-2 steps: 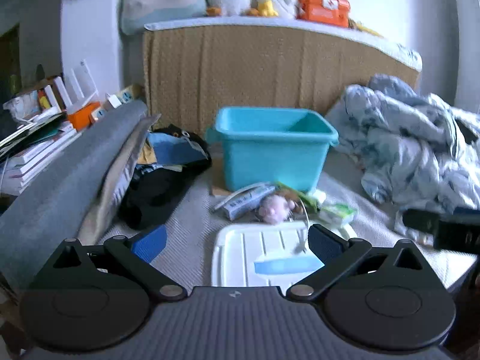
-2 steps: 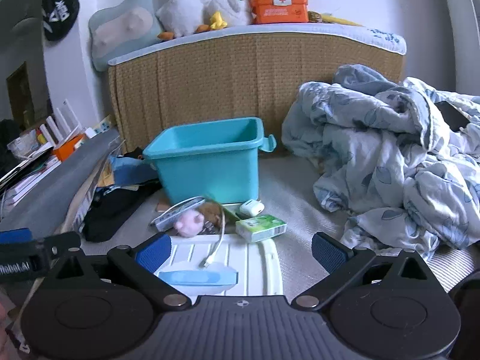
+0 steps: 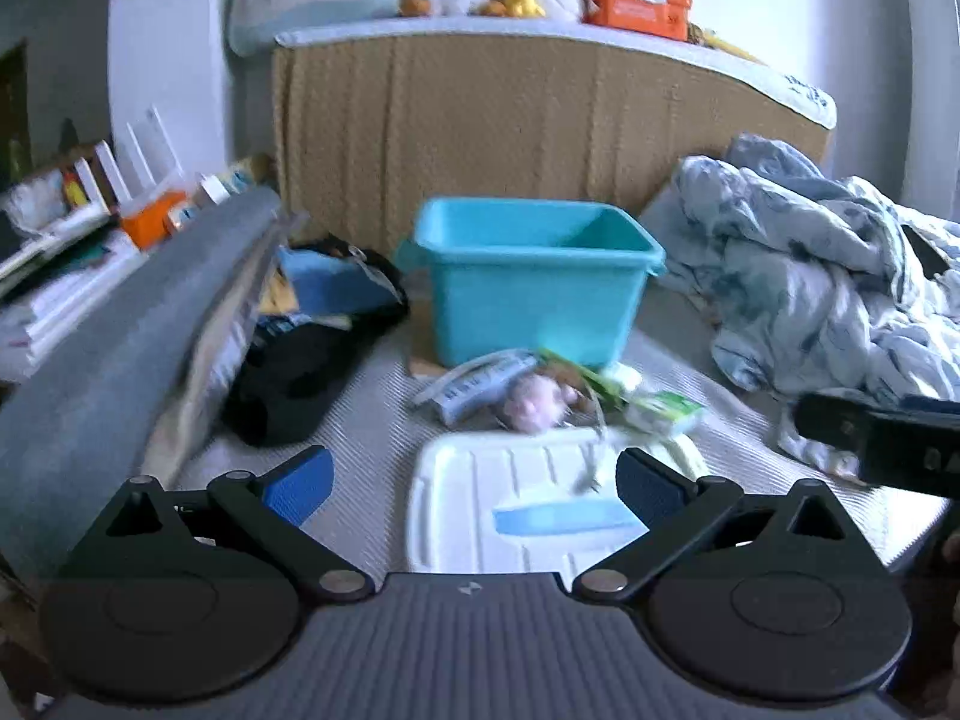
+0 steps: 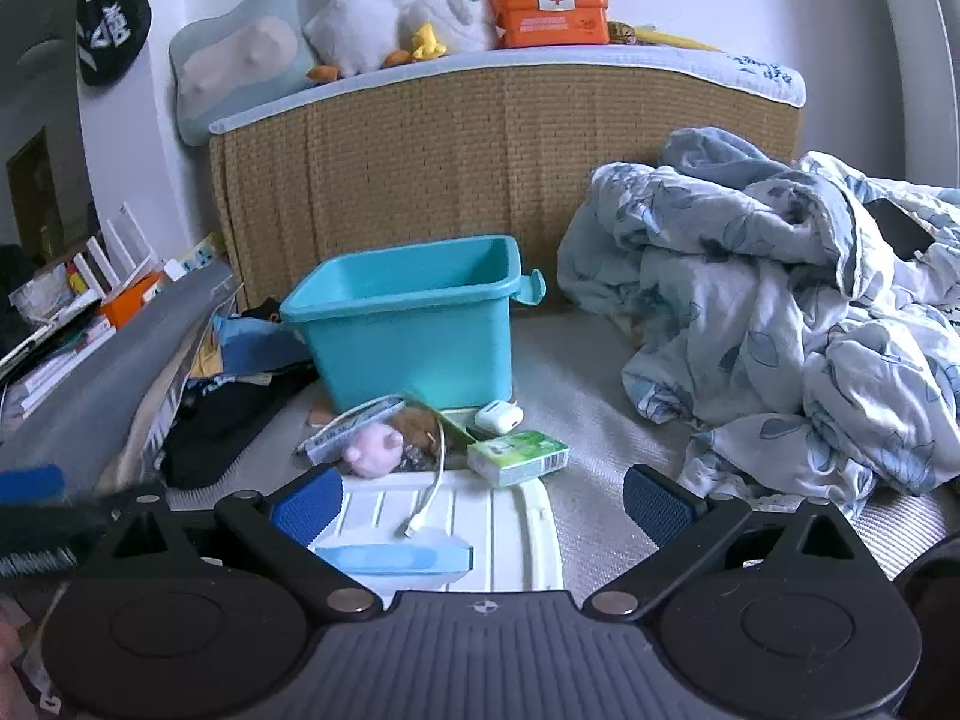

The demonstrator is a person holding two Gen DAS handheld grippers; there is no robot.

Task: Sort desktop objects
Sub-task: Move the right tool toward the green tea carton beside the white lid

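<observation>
A teal plastic bin [image 3: 534, 276] [image 4: 414, 324] stands on the bed. In front of it lies a pile of small objects: a pink plush toy [image 4: 375, 447] [image 3: 534, 402], a green tissue pack [image 4: 519, 456] [image 3: 663, 411], a white earbud case [image 4: 498, 416], a tube [image 4: 348, 426] and a white cable [image 4: 429, 495]. Nearer lies a white bin lid [image 4: 504, 531] [image 3: 480, 498] with a blue face mask [image 4: 393, 558] [image 3: 561, 519] on it. My left gripper [image 3: 471, 483] and right gripper [image 4: 480, 504] are both open and empty, above the lid.
A crumpled blue-and-white duvet [image 4: 780, 324] fills the right side. Dark clothes [image 4: 222, 414] and a grey pad [image 3: 120, 324] lie at the left. A woven headboard [image 4: 504, 174] carries plush toys and an orange first-aid box [image 4: 549, 6]. Books are stacked far left.
The left wrist view has shifted slightly and is motion-blurred. Both grippers stay open. The objects have not moved.
</observation>
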